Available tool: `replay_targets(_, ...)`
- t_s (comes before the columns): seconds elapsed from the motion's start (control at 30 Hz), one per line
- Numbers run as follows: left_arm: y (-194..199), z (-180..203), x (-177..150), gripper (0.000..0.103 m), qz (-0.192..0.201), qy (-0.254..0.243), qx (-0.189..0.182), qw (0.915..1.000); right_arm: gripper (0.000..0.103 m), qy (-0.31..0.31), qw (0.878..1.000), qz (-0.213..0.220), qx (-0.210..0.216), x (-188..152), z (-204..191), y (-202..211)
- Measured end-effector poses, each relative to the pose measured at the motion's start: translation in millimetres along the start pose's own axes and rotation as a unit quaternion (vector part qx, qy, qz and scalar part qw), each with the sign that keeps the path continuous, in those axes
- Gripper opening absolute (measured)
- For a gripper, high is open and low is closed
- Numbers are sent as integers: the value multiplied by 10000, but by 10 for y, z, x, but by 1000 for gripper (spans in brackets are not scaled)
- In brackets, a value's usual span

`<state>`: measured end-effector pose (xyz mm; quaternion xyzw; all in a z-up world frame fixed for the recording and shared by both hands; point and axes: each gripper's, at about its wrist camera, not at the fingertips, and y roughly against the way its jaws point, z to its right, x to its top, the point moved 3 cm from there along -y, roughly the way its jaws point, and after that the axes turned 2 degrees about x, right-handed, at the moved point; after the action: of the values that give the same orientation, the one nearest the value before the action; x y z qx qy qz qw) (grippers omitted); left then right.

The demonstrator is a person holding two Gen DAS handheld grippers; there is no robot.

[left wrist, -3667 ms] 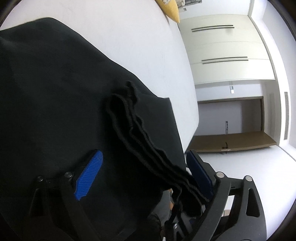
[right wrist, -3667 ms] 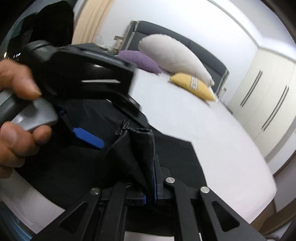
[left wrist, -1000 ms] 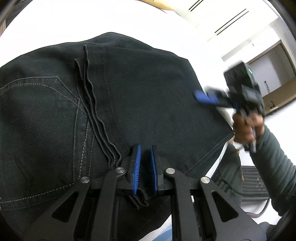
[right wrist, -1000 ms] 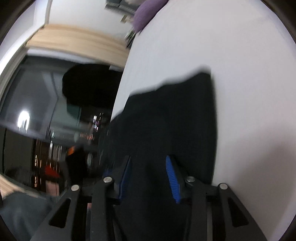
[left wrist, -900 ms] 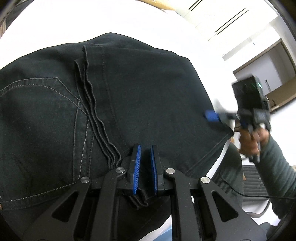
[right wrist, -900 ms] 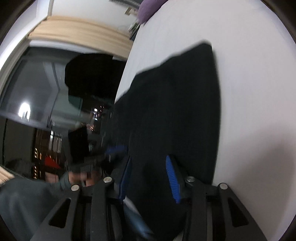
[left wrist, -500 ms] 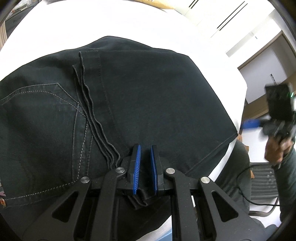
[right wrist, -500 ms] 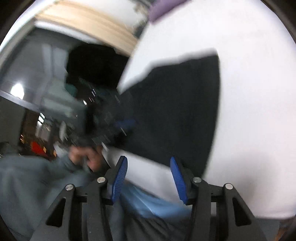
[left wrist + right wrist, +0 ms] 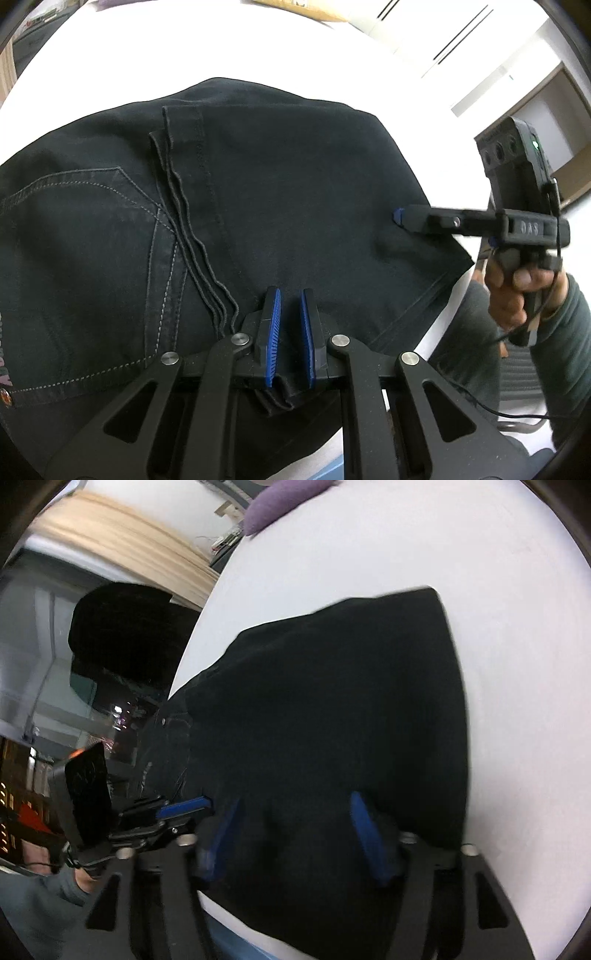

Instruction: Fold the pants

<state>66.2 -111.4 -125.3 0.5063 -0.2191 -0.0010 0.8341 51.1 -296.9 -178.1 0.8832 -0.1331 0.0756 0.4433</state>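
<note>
On the bed [image 9: 110,44] — folded pants [image 9: 277,206], left tool [image 9: 290,328] pinching their hem.

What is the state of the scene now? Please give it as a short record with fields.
surface: white bed
garment: black pants, folded, lying flat on the bed
left gripper: jaws shut on a fold of the pants at the near edge
right gripper: jaws opening over the pants, nothing pinched between them
hand: holds the right gripper's handle
background: purple pillow at the far end of the bed

r claw [image 9: 295,834] jaws opening over black pants [image 9: 332,701], white bed [image 9: 498,572], purple pillow [image 9: 280,502]
</note>
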Motion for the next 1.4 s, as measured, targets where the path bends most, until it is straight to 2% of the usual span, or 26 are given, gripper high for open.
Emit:
replay_targets(0.1, 94, -38, -22, 12, 67, 192, -37, 9998, 75, 290, 9982, 10, -516, -50, -135, -78)
replay_targets(0.2, 325, -135, -93, 14, 319, 360, 104, 9988, 89, 552, 9939, -24, -951, -82, -245, -179)
replay_targets(0.27, 519, -282, -186, 28, 486, 653, 164, 9966, 101, 762, 9896, -67, -1215, -106, -358, -284)
replay_targets(0.33, 778, -516, -341, 86, 786, 1161, 56, 9901, 103, 934, 9841, -105, -1504, -121, -373, -327)
replay_targets(0.37, 931, -648, -424, 93, 1019, 1440, 73, 9843, 103, 982, 9815, -112, -1637, -124, -384, -352)
replay_targets(0.4, 1103, -805, -543, 95, 1282, 1757, 130, 9760, 103, 979, 9809, -95, -1681, -120, -394, -358)
replay_targets(0.47, 1360, -1071, -690, 95, 1544, 2229, 172, 9624, 103, 744, 9860, 24, -1491, -77, -335, -269)
replay_targets(0.53, 1615, -1371, -885, 95, 1942, 2853, 79, 9385, 102, 299, 9946, 229, -967, -25, -239, -131)
replay_targets(0.57, 1718, -1529, -1009, 95, 2111, 3195, 5, 9238, 99, 135, 9967, 305, -744, -8, -201, -90)
replay_targets(0.6, 1753, -1648, -1086, 95, 2177, 3422, -36, 9141, 97, -73, 9980, 386, -487, 10, -161, -40)
replay_targets(0.73, 1689, -2021, -1369, 95, 2144, 4163, -299, 8831, 90, -732, 9951, 651, 163, 15, 89, 77)
replay_targets(0.8, 1586, -2178, -1436, 95, 2121, 4510, -676, 8643, 88, -869, 9932, 725, 283, 3, 127, 74)
replay_targets(0.83, 1553, -2209, -1460, 95, 2130, 4609, -755, 8582, 86, -936, 9922, 754, 323, 0, 146, 86)
replay_targets(0.87, 1532, -2251, -1459, 95, 2149, 4661, -789, 8546, 85, -978, 9917, 762, 329, -1, 157, 70)
replay_targets(0.93, 1505, -2336, -1441, 95, 2207, 4655, -843, 8529, 84, -1009, 9915, 758, 327, -17, 56, -6)
replay_targets(1.07, 1357, -2473, -1419, 91, 2325, 4862, -1073, 8355, 82, -1030, 9912, 769, 326, -45, 24, 21)
replay_targets(1.2, 1283, -2573, -1457, 80, 2460, 4869, -1177, 8298, 79, -1057, 9906, 796, 360, -60, 63, 94)
replay_targets(1.27, 1243, -2635, -1482, 79, 2522, 4983, -1295, 8193, 77, -1071, 9902, 812, 386, -60, 72, 87)
replay_targets(1.3, 1237, -2676, -1504, 76, 2551, 5048, -1357, 8135, 77, -1076, 9900, 819, 392, -61, 71, 69)
replay_targets(1.4, 1186, -2743, -1532, 57, 2572, 5167, -1423, 8041, 74, -1080, 9898, 834, 403, -68, 89, 85)
